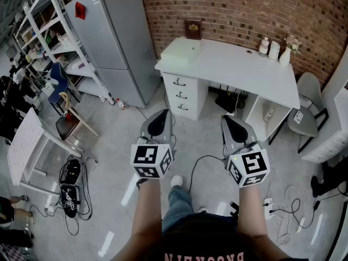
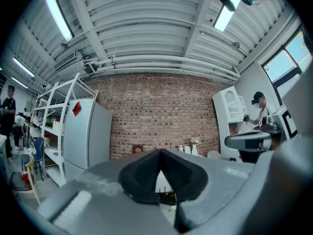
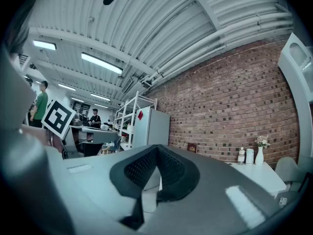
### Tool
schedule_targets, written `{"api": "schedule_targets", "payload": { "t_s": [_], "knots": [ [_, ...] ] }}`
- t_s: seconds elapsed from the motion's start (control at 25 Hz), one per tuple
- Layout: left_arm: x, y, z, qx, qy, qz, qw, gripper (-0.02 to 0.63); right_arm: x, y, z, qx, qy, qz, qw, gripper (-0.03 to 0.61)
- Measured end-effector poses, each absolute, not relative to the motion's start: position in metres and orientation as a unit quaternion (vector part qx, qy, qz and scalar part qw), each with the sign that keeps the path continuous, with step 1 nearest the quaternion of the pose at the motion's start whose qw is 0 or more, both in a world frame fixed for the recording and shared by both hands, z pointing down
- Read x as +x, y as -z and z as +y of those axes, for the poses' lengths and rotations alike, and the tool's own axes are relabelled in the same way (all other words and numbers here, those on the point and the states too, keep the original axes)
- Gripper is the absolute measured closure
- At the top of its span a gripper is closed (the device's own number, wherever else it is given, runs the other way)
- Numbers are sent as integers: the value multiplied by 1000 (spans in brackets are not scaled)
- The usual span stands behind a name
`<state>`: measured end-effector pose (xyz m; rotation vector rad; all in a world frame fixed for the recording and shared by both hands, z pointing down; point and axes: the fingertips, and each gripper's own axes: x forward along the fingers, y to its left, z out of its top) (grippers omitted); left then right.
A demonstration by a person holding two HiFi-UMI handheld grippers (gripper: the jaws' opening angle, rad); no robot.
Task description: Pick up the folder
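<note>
left hand-held gripper (image 1: pixel 161 117): jaws shut, pads (image 2: pixel 142 173) meet at the tip, nothing between them, pointing level
right hand-held gripper (image 1: pixel 228 119): same, jaws fully together, pads (image 3: pixel 173 170) touch at the tip, empty, level
each carries its marker cube at the rear, left cube (image 1: pixel 151 161) and right cube (image 1: pixel 248 168), with the person's forearms behind at 6 o'clock
the two sit side by side, apart, over the grey floor (image 1: pixel 119 145); a shoe (image 1: pixel 175 181) shows between them at 6 o'clock

folder (image 1: pixel 179 52): I read it as the pale flat item lying on the left end of the white bench (image 1: pixel 244 69), untouched, well apart from both grippers; 12 o'clock from the left one, 11 o'clock from the right one
drawer unit (image 1: pixel 179 94) sits right under it

rest of the bench: small brown upright item (image 1: pixel 192 29) at the back edge against the brick wall (image 1: pixel 244 7), just beyond the folder; two bottles (image 1: pixel 268 48) and a white vase (image 1: pixel 285 53) with flowers at the far right end, 1 o'clock from the right gripper

outward: grey fridge (image 1: pixel 114 37) at 11 o'clock, just left of the bench; white shelving rack (image 1: pixel 54 31) beyond it at 10 o'clock; grey chair (image 1: pixel 307 107) at 2 o'clock beside the bench's right end; cable bundle (image 1: pixel 70 184) on the floor at 8 o'clock; loose cables (image 1: pixel 288 211) at 4 o'clock
</note>
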<state>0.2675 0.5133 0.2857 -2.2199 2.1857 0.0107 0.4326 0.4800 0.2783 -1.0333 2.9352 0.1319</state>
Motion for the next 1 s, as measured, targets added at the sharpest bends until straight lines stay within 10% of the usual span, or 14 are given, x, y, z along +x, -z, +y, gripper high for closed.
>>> {"api": "schedule_targets", "payload": {
  "t_s": [1.0],
  "knots": [
    [139, -303, 385, -724, -21, 689, -19, 615, 313, -290, 359, -356, -20, 934, -5, 578]
  ]
}}
